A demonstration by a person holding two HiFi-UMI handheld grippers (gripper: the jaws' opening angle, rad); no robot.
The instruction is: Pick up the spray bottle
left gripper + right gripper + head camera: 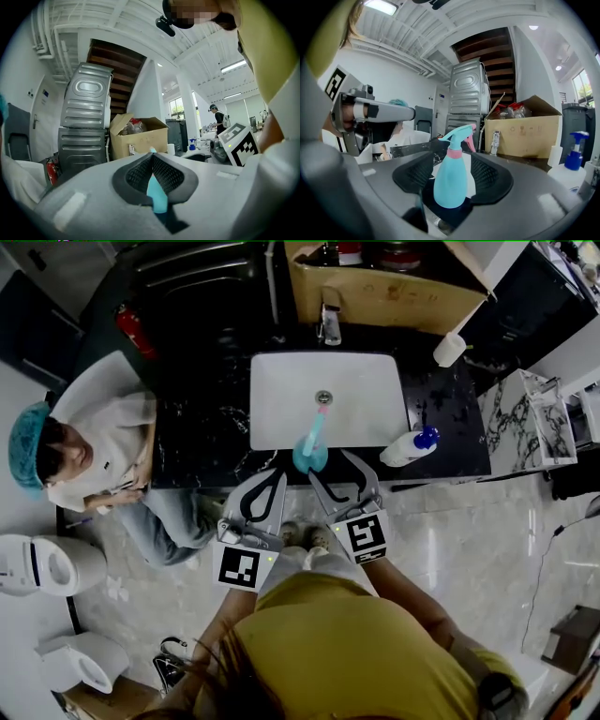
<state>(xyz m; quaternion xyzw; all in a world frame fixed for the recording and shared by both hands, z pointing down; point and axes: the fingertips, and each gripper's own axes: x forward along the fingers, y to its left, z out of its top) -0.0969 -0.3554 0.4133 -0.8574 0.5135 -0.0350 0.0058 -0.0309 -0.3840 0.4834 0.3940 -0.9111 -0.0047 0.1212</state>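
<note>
While the right claw [451, 164] sits half open around the spray bottle [450, 180] at the front edge of the counter [206, 442], pads clear of it, it's the grab step. Next I'd squeeze shut, then lift

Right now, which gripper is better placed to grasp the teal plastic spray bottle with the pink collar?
The right gripper: the teal plastic spray bottle stands upright between its open jaws, so it probably only needs to close. The left gripper sits beside the bottle with jaws nearly together.
</note>
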